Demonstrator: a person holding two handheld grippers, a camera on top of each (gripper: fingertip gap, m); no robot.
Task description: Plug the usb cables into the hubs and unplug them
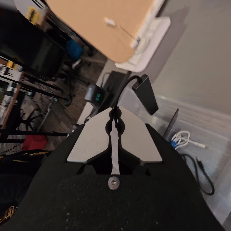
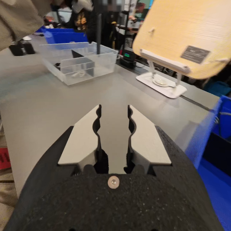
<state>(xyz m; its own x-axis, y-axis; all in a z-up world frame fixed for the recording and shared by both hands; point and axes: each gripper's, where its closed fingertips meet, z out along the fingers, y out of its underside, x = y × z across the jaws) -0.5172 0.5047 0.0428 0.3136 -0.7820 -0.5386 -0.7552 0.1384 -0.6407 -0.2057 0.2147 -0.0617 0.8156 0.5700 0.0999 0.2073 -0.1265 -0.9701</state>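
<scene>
In the left wrist view my left gripper (image 1: 115, 110) is shut on the thin black cable (image 1: 121, 90) of a black USB hub (image 1: 146, 95). The cable runs between the pads and arcs up to the hub, which hangs lifted above the clear tray. In that tray lie a coiled white cable (image 1: 182, 138) and a black cable (image 1: 198, 175). In the right wrist view my right gripper (image 2: 114, 106) is open and empty above the grey table (image 2: 62, 106). The clear divided tray (image 2: 80, 63) stands far ahead to its left, with a white cable (image 2: 78, 73) inside.
A tan board on a white stand (image 2: 162, 85) stands at the back right, also shown in the left wrist view (image 1: 100, 28). Blue bins (image 2: 65, 36) sit behind the tray and at the right table edge (image 2: 223, 118). A person's sleeve (image 2: 18, 22) is at upper left. The left gripper's tips are roughly 45 cm from the right gripper's.
</scene>
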